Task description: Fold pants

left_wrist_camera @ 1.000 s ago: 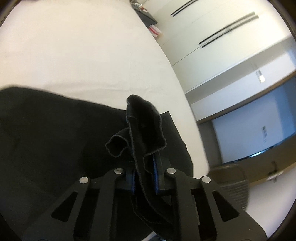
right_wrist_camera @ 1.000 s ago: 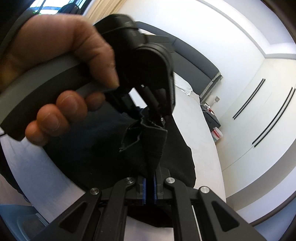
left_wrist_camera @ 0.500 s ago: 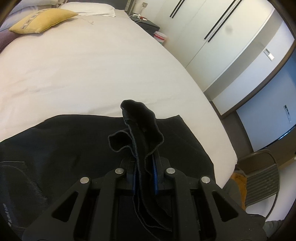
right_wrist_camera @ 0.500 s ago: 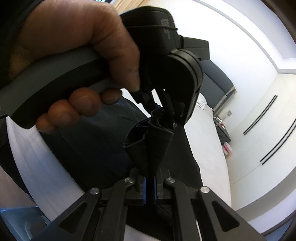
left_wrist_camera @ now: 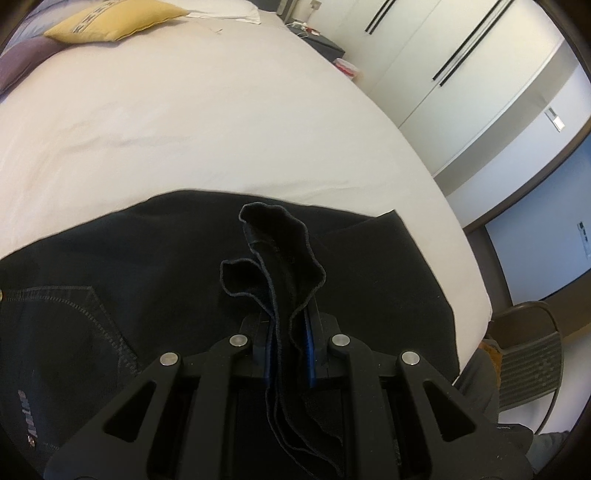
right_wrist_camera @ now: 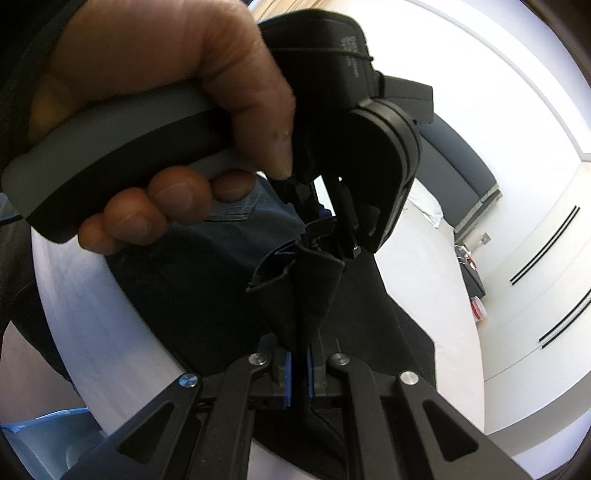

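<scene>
Dark, nearly black pants [left_wrist_camera: 155, 266] lie spread on a white bed [left_wrist_camera: 184, 110], a stitched back pocket at the lower left. My left gripper [left_wrist_camera: 290, 332] is shut on a bunched hem of the pants, which sticks up between its blue pads. My right gripper [right_wrist_camera: 299, 362] is shut on another bunched piece of the pants [right_wrist_camera: 295, 288]. The left gripper body, held in a hand [right_wrist_camera: 155, 122], fills the upper left of the right wrist view, just beyond my right fingertips.
A yellow pillow [left_wrist_camera: 110, 22] and a white pillow [left_wrist_camera: 221, 11] lie at the head of the bed. White wardrobe doors [left_wrist_camera: 443, 74] stand past the bed's right edge. A chair [left_wrist_camera: 532, 354] stands at the bed's lower right corner.
Both grippers stay shut on the fabric. The left view has tilted back, showing more bed and the pillows. The left gripper and hand have come closer to the right gripper.
</scene>
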`<state>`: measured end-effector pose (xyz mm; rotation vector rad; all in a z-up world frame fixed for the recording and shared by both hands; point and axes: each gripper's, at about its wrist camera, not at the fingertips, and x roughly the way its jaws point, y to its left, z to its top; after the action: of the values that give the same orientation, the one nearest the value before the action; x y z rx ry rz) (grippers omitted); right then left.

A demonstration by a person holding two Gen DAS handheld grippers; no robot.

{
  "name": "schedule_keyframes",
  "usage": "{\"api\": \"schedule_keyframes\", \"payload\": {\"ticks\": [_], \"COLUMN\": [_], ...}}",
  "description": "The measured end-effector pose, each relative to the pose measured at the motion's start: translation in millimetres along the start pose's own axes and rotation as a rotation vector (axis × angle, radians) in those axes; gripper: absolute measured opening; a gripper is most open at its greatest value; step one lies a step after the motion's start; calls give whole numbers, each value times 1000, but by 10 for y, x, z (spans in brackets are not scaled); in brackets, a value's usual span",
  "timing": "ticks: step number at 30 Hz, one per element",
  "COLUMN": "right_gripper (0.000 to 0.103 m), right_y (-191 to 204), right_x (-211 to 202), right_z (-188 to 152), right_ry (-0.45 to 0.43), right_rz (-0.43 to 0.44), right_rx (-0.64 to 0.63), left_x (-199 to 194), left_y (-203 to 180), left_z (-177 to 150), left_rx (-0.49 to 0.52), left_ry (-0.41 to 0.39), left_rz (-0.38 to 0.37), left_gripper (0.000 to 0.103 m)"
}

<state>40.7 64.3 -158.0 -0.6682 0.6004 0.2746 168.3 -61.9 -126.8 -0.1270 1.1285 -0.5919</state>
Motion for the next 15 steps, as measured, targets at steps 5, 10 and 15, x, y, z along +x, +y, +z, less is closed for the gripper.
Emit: {"api": "schedule_keyframes", "payload": {"ticks": [5,10,15], "right_gripper": [7,8,11], "right_y": [136,195,112], "right_x": [5,98,153], "right_z": [-28,-81,-64], "right_ry": [4,23,37], "right_rz": [38,76,97], "right_rx": [-9,-4,39], "left_x": [66,229,286], "left_y": [220,396,548], "left_z": [-119,-245,-314], "left_rx": [-14,-31,-42], "left_ry": [18,36,17], "left_rz": [28,38,16], "left_gripper": [11,13,13]}}
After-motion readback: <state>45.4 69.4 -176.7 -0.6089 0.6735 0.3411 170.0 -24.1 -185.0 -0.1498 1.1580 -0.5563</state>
